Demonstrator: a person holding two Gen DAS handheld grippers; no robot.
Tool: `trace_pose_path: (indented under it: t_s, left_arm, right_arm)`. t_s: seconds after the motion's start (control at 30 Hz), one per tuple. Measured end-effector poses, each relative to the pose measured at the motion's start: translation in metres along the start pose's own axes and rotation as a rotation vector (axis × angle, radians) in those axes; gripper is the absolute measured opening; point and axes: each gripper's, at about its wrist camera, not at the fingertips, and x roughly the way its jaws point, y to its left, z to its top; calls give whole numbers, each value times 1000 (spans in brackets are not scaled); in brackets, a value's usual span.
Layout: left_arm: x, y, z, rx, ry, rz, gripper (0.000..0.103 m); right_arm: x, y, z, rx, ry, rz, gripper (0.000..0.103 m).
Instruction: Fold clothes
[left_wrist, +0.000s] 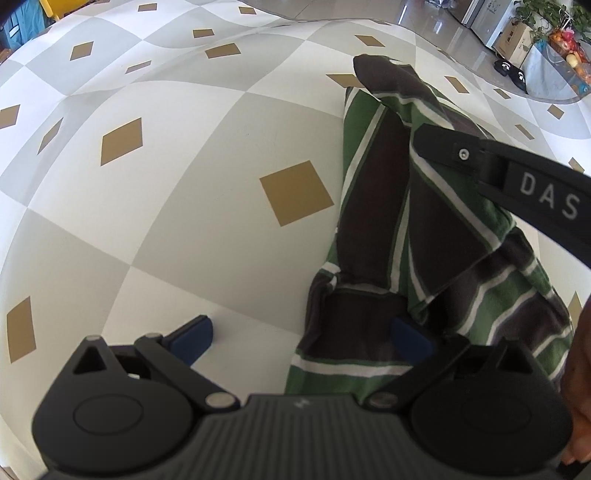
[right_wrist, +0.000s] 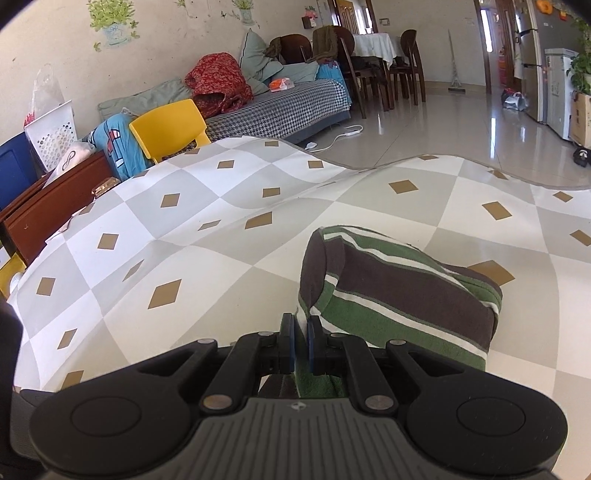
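This is a lived-in home's open living and dining room. A daybed (right_wrist: 280, 107) piled with cushions lines the wall, with a dining table (right_wrist: 375, 44), dark wooden chairs (right_wrist: 408, 62) and a fridge (right_wrist: 532, 59) on the glossy tiled floor (right_wrist: 443, 125).

The tabletop (right_wrist: 207, 236) has a cloth with big grey and white squares and small brown diamonds. Behind it stands a yellow chair (right_wrist: 168, 127). A sofa (right_wrist: 280, 107) with a black and white check cover sits by the pale wall (right_wrist: 159, 40). A red blanket (right_wrist: 218, 83) and grey-green pillows (right_wrist: 258, 62) lie on it. Plant stickers (right_wrist: 112, 22) are on the wall. Further back is a dining table (right_wrist: 375, 42) with a white cloth and dark wooden chairs (right_wrist: 406, 62). The floor (right_wrist: 443, 122) is shiny pale tile, bright with light. A white cord (right_wrist: 340, 136) lies on it. On the right stand a fridge (right_wrist: 532, 59) and a leafy plant (right_wrist: 581, 62). On the left sit a brown wooden box (right_wrist: 55, 210) and a white basket (right_wrist: 55, 133).
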Motion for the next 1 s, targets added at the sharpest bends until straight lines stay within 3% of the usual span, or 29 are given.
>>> trace_pose_path:
  t_s: [0.2,0.3,0.47,1.0]
  left_arm:
    - [-1,6,0,-21,10,4,103]
    - [-1,10,-1,-24,13,14,103]
    - [-1,17,-1,-36,17,29,103]
    - [-9,24,-13,-24,-9,64,103]
  right_arm:
    - [14,-4,-2,40,45,41,13]
    - [17,-5,-3,81,72,78,25]
    - [7,-8,3,132,56,91,31]
    - [-57,-15,-8,119,66,-42,36]
